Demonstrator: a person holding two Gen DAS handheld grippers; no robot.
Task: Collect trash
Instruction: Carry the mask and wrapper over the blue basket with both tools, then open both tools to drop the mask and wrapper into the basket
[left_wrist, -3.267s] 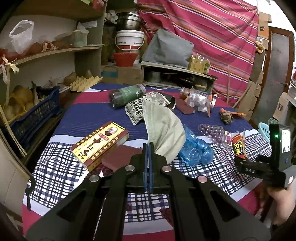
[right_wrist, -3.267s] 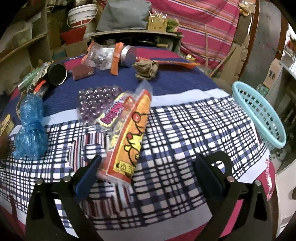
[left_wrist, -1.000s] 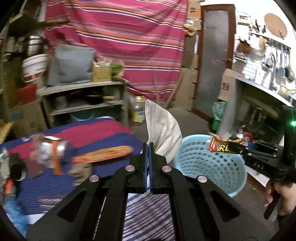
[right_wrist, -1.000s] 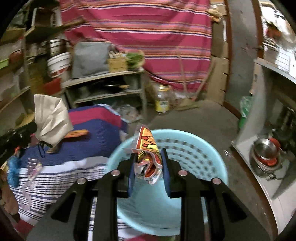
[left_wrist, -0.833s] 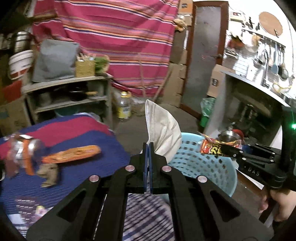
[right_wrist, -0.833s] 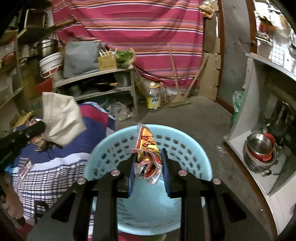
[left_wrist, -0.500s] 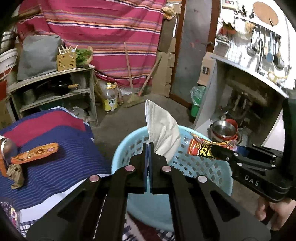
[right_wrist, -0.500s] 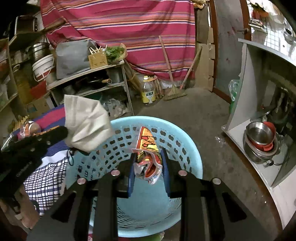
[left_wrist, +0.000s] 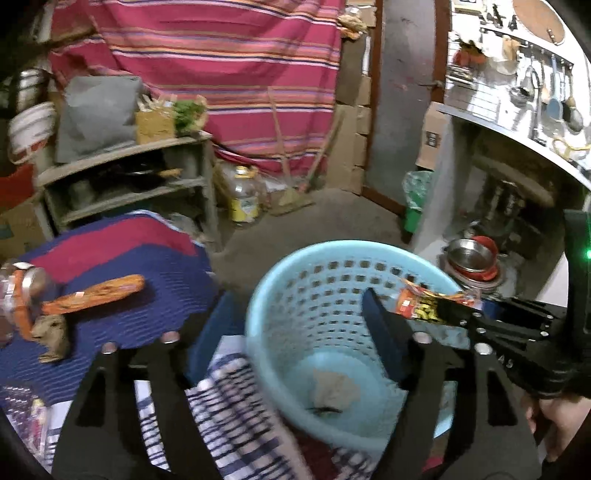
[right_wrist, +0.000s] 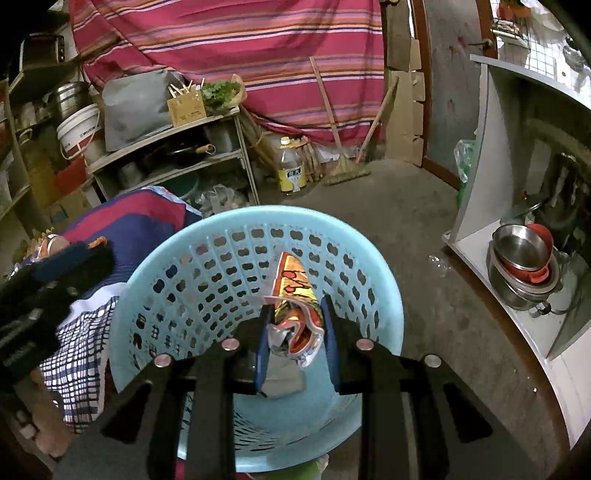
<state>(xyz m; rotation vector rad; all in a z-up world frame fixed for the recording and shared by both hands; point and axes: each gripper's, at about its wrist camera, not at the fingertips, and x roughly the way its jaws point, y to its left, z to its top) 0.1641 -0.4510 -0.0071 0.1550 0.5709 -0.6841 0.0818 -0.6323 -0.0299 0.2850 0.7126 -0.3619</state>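
— What's around you, on the desk and in the room?

— Your desk (left_wrist: 122, 258) wears a cloth of blue, red and checked bands. An orange wrapper (left_wrist: 94, 293) lies on the blue band, with a crumpled brown scrap (left_wrist: 51, 336) just beside it. A pale blue basket (left_wrist: 325, 258) sits at the desk's corner. Behind hang a striped pink curtain (right_wrist: 236, 40), a wooden shelf (right_wrist: 166, 147) with pans, a yellow-labelled bottle (right_wrist: 291, 170) on the floor, and steel bowls (right_wrist: 524, 266) in a white cabinet to your right.

— And what has changed since half a second ago?

— Your left tool (left_wrist: 291, 325) was pressed together on the beige mask; now its fingers are spread wide over the basket. The mask (left_wrist: 334, 391) lies on the basket's floor. Your right tool (right_wrist: 295, 325) still pinches the snack packet (right_wrist: 293, 295) over the basket, above the rim, just as before; seen from the left wrist, the packet sticks out sideways from its fingers.
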